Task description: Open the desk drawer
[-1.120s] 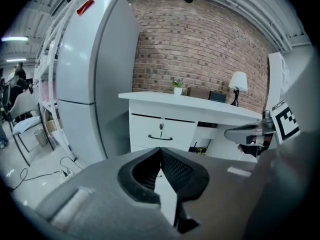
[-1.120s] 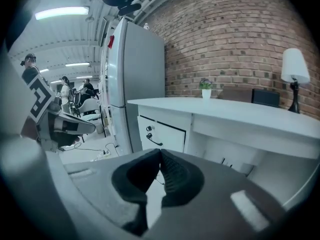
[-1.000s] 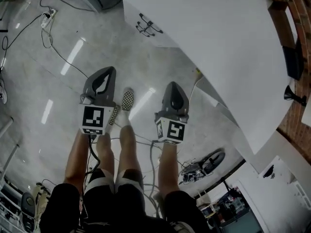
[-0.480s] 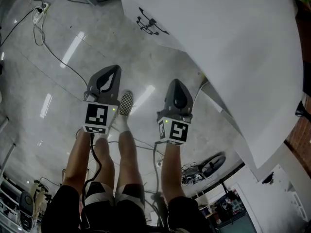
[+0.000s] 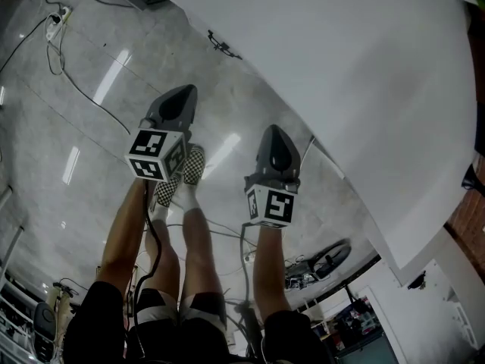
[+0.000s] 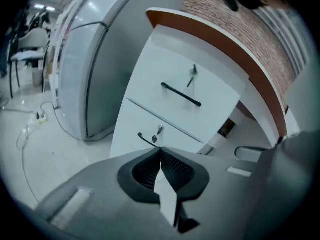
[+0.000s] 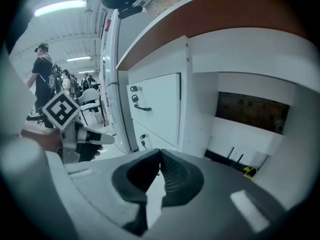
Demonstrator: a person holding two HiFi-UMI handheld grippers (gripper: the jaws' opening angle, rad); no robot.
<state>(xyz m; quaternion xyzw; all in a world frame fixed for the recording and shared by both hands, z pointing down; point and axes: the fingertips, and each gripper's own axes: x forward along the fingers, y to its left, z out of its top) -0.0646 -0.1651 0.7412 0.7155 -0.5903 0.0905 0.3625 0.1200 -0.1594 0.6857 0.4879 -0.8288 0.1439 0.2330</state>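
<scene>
A white drawer unit (image 6: pixel 150 79) stands under the desk top (image 5: pixel 341 67). Its upper drawer has a black bar handle (image 6: pixel 181 95) with a key (image 6: pixel 192 75) above it. The lower drawer has its own handle (image 6: pixel 145 140) and key (image 6: pixel 159 130). In the left gripper view my left gripper (image 6: pixel 160 149) is shut and empty, a short way in front of the lower handle. My right gripper (image 7: pixel 160 151) is also shut on nothing and looks at the unit's side, where the upper handle (image 7: pixel 141 107) shows. In the head view both grippers, left (image 5: pixel 184 91) and right (image 5: pixel 276 130), hang over the floor beside the desk.
Cables (image 5: pixel 83 82) and a power strip (image 5: pixel 53 20) lie on the shiny floor at left. The person's checkered shoes (image 5: pixel 195 164) are below the grippers. A tall grey cabinet (image 6: pixel 85 74) stands left of the drawer unit. People (image 7: pixel 42 69) and chairs are far behind.
The left gripper has rolled, so its marker cube now sits tilted, and it has shifted toward the desk. The right gripper has dropped slightly. Both stay shut.
</scene>
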